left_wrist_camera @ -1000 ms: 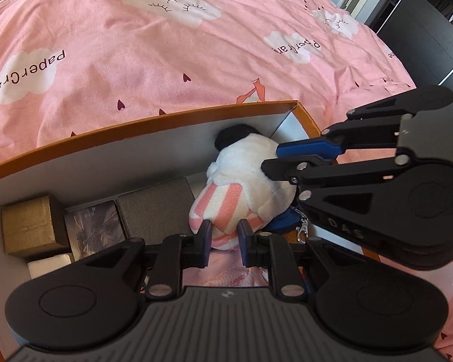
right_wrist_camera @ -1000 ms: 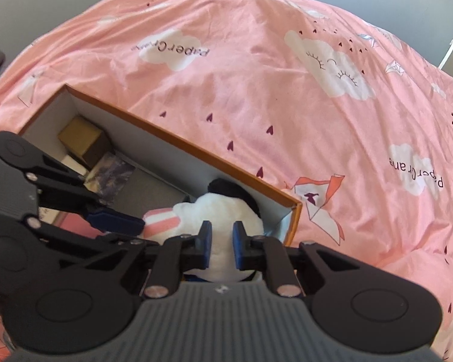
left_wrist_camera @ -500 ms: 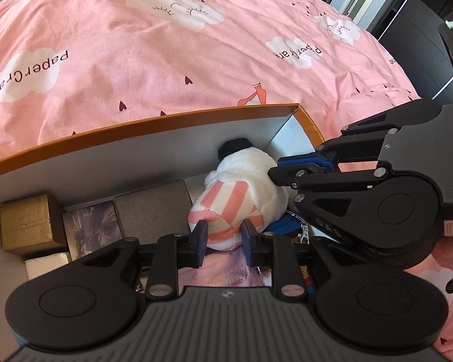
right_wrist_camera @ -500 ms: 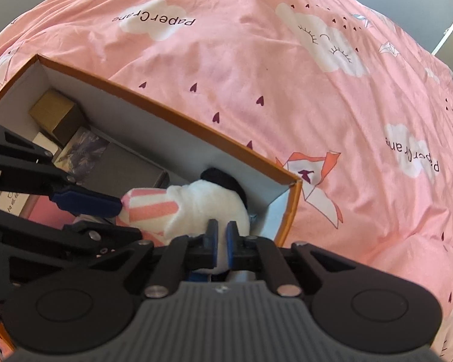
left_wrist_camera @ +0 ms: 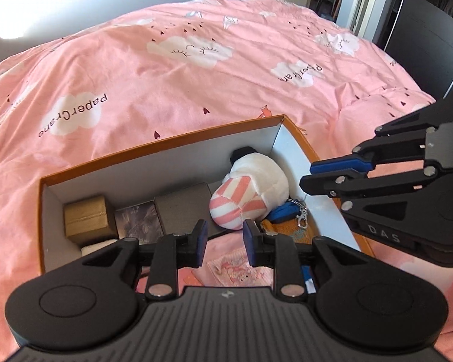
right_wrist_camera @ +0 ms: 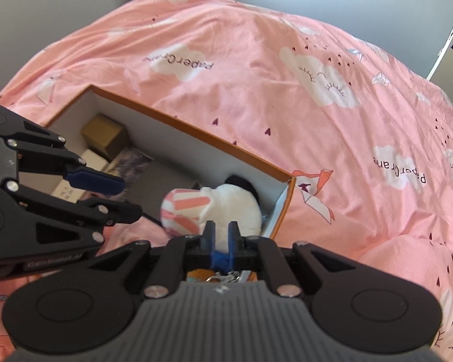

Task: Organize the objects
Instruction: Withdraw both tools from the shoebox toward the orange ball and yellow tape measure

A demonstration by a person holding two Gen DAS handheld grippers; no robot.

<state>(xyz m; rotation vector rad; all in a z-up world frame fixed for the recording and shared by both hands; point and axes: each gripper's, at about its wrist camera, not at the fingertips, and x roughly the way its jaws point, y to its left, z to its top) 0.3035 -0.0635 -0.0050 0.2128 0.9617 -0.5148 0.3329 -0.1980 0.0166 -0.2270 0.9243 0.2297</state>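
A pink bedspread [left_wrist_camera: 196,69] is covering the whole bed, and an orange box [left_wrist_camera: 172,143] is sitting on it, white inside. Along the box's far wall a gold carton [left_wrist_camera: 86,218], a dark printed carton [left_wrist_camera: 137,215] and a grey carton [left_wrist_camera: 182,200] are lining up. A plush [left_wrist_camera: 250,193] is lying in the far right corner, its long axis running from its striped pink end, nearest the grippers, toward the black-tipped end pointing into the corner. A blue keyring [left_wrist_camera: 284,212] is touching it on the right.

The left gripper [left_wrist_camera: 224,242] is hovering just in front of the striped end, jaws apart and empty. The right gripper [right_wrist_camera: 220,235] is sitting over the right wall, jaws apart by a narrow gap, with nothing seen between the fingertips. I judge the left is nearer and better lined up along the plush.
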